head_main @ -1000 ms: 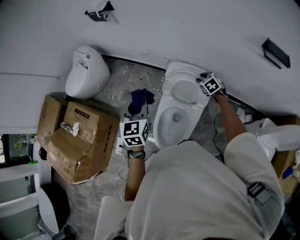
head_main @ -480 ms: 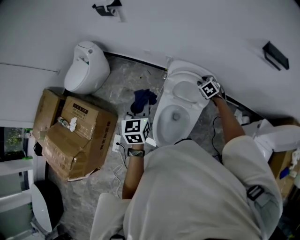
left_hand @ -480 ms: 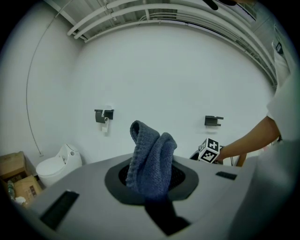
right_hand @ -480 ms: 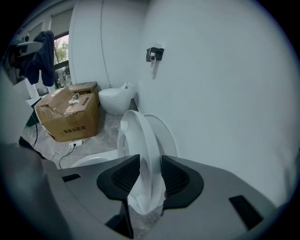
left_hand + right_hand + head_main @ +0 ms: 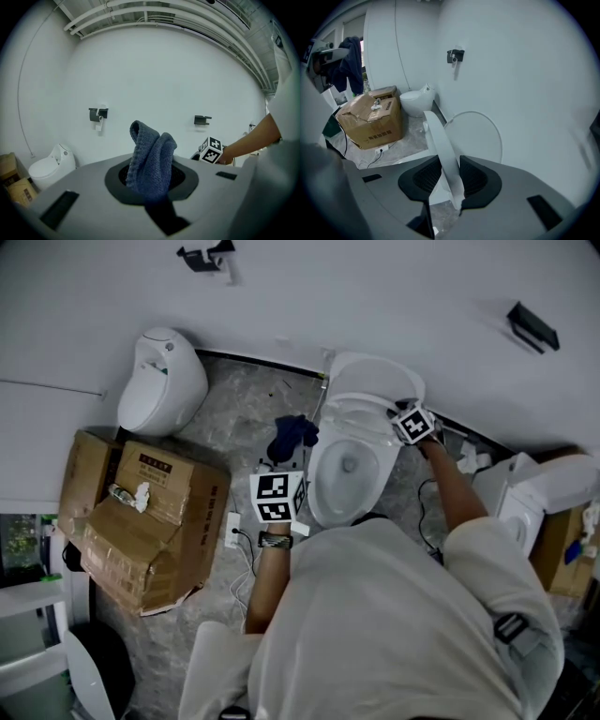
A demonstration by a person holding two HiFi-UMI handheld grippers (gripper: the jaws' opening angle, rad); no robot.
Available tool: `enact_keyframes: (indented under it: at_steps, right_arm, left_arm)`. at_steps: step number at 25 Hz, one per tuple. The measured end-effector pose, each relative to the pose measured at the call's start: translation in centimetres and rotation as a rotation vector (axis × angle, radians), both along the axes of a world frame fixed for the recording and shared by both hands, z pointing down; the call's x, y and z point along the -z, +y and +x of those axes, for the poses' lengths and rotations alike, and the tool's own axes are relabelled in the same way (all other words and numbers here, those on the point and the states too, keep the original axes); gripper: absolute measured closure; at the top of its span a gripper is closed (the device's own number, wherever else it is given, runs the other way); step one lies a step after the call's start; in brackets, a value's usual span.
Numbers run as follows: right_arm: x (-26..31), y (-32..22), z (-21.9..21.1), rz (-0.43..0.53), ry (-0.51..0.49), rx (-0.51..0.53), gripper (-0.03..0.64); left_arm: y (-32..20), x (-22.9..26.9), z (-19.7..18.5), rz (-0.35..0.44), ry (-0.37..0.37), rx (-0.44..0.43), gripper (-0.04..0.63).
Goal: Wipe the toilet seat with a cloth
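While the person stands over the bowl [image 5: 349, 470], each hand carries one hand-held gripper.

**Left hand-held gripper** [image 5: 152, 185]
- The jaws are closed on the cloth [image 5: 152, 154], a blue knitted piece.
- In the left gripper view, the cloth stands up out of the jaws in a loose fold.
- In the head view, the cloth hangs over the floor [image 5: 244, 418], just left of the bowl and clear of the seat [image 5: 440, 140].

**Right hand-held gripper** [image 5: 446, 176]
- The jaws have just been closing, with the seat rim between them.
- Both pads now lie against the rim at a narrow setting, one on each face.
- The seat is tilted part of the way up, between the bowl and the lid [image 5: 480, 136].
- The lid stands upright against the wall [image 5: 525, 70].

**Surroundings**
- A second toilet [image 5: 159, 381] stands on the floor at the wall, well left of the bowl.
- A torn cardboard box [image 5: 141, 517] sits near it, on the person's left.
- A cable and a plug strip [image 5: 232, 529] lie on the floor between the box and the bowl.
- A black holder [image 5: 532, 324] is fixed to the wall on the right.
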State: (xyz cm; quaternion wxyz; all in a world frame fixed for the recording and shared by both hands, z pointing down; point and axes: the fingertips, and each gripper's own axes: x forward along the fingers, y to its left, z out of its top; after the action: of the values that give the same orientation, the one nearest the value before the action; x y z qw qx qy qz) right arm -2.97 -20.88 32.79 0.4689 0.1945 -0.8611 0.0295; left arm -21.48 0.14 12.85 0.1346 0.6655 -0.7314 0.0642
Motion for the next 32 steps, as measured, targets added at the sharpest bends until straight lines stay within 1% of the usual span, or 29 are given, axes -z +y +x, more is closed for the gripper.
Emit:
enact_keyframes:
  at_steps: [4,7,10,12,15,19,22,25,28,32]
  right_arm:
    - [-0.4,3.2,0.7,0.036,0.023,-0.019,0.477]
    - [-1.1,6.2,1.2,0.030,0.045,-0.011,0.471]
    - [-1.8,9.1,1.1,0.002,0.043,0.010,0.457]
    - [-2.5,10.9,1.7,-0.001,0.068,0.022,0.451]
    - [-3.5,13.2,2.3,0.023,0.131,0.047,0.448]
    - [-5.4,17.4,2.6,0.000,0.177,0.078,0.438]
    - [-7.3,20.7,3.0,-0.030,0.204,0.104,0.422]
    - [-8.2,23.1,3.0,-0.012,0.247,0.150,0.416]
    - [-8.8,24.7,2.6,0.014,0.257,0.171,0.413]
    - [-11.2,27.2,2.9,-0.035,0.258,0.173,0.395]
  left_arm:
    - [2.1,-1.1,0.1,-0.012,0.032,-0.029,0.540]
    - [3.7,-1.6,0.1,-0.011,0.028,-0.058,0.540]
    - [4.9,-0.8,0.5,0.013,0.045,-0.095,0.540]
    - [5.8,-1.0,1.0,0.009,0.050,-0.120,0.540]
    - [7.3,-2.2,1.1,-0.015,0.058,-0.154,0.540]
    - [9.4,-3.9,1.2,-0.041,0.070,-0.194,0.540]
    - [10.7,-5.0,1.7,-0.069,0.093,-0.230,0.540]
    - [11.1,-6.2,2.4,-0.101,0.108,-0.275,0.540]
    - [11.1,-7.7,3.4,-0.127,0.107,-0.311,0.540]
    - [10.9,-9.8,4.6,-0.149,0.114,-0.341,0.540]
